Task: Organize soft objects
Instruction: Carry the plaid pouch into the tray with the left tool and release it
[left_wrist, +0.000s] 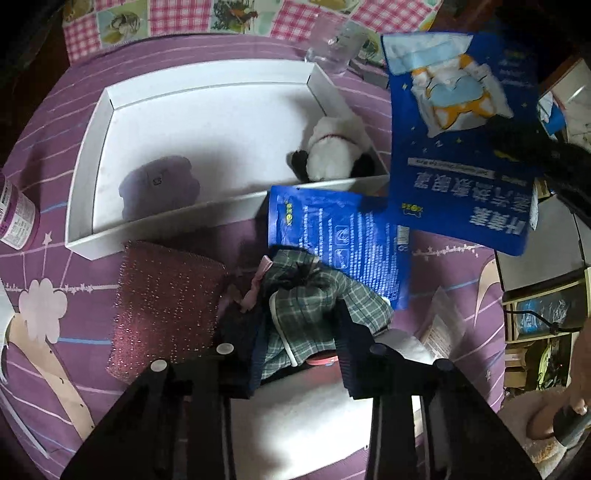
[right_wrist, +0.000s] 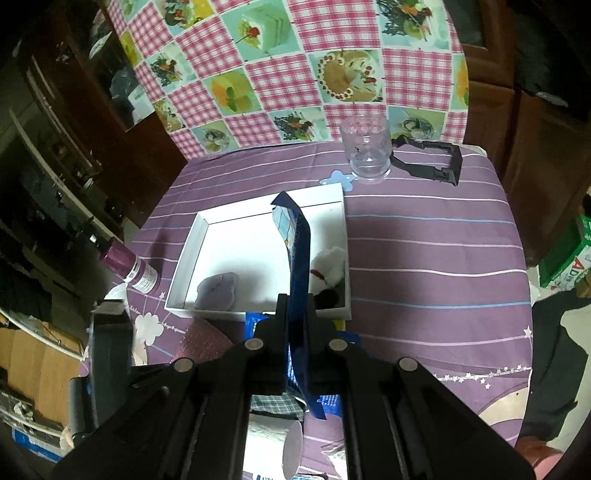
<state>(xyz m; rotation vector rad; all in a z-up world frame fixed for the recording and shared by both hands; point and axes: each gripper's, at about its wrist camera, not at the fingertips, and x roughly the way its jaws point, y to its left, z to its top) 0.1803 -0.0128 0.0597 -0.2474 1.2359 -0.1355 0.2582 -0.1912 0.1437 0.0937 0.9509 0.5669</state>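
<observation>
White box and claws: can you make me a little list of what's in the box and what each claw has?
Box: white box, open on the purple cloth
Inside: plush toy; purple pad
Right claw: shut on blue packet, held up
Left claw: around plaid cloth
Beside box: second blue packet; sparkly pad

Dim indoor light from above; soft shadows inside the white box (left_wrist: 207, 122); strong fisheye bending, dark vignetted corners
</observation>
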